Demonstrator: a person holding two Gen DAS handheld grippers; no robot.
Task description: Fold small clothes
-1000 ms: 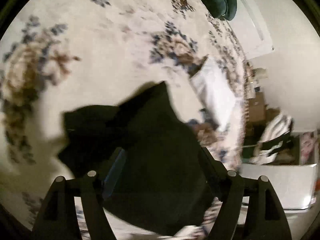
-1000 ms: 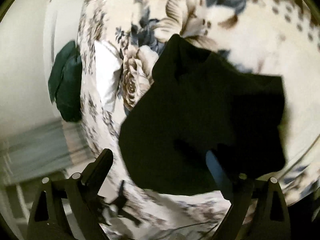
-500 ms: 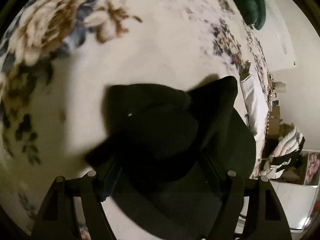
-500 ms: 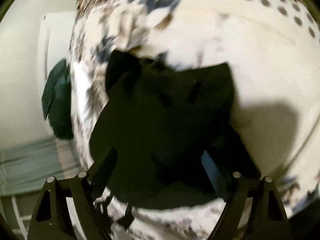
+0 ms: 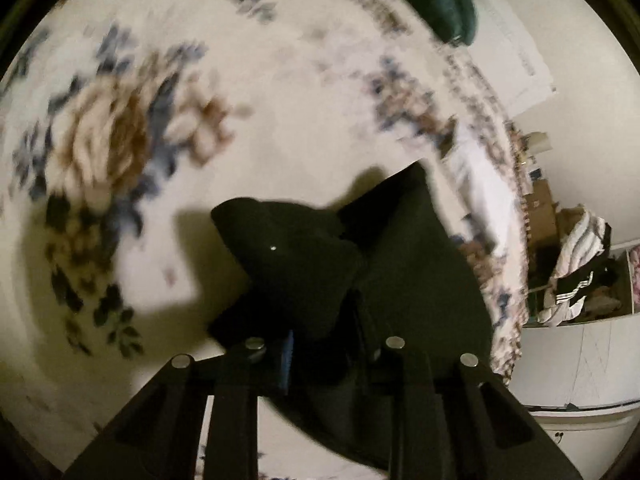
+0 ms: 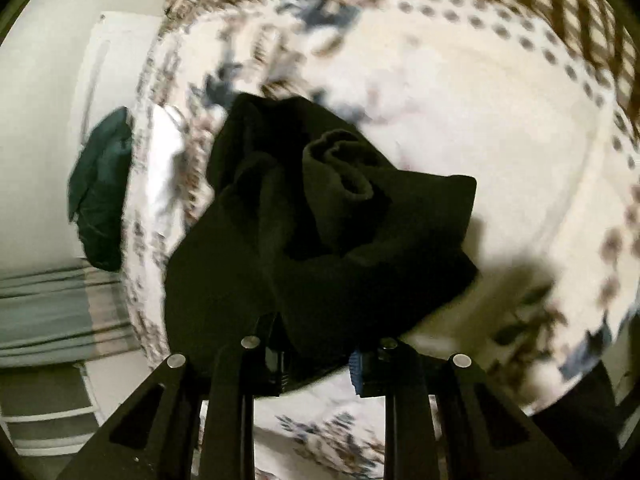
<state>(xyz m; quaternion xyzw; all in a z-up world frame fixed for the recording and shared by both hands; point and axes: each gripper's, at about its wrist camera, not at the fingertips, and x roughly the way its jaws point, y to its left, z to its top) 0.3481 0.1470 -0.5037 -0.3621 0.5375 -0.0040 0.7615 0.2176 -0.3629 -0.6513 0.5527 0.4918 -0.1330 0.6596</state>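
A black garment (image 6: 320,232) is seen bunched on a floral bedspread (image 5: 280,100), one rolled hem turned upward. The left gripper (image 5: 326,344) and the right gripper (image 6: 316,354) have just been closing, and each is now pinched on a fold of the dark cloth at its near edge. A dark green cushion (image 6: 100,192) is noted at the bed's far edge, well apart.

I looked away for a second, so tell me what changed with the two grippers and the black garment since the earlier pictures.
Both grippers came down onto the black garment and their jaws have just been closing: the left gripper and the right gripper now each pinch a bunched fold of it, where earlier they stood open over it. The cloth is now gathered up. The floral bedspread and dark green pillow are unchanged.
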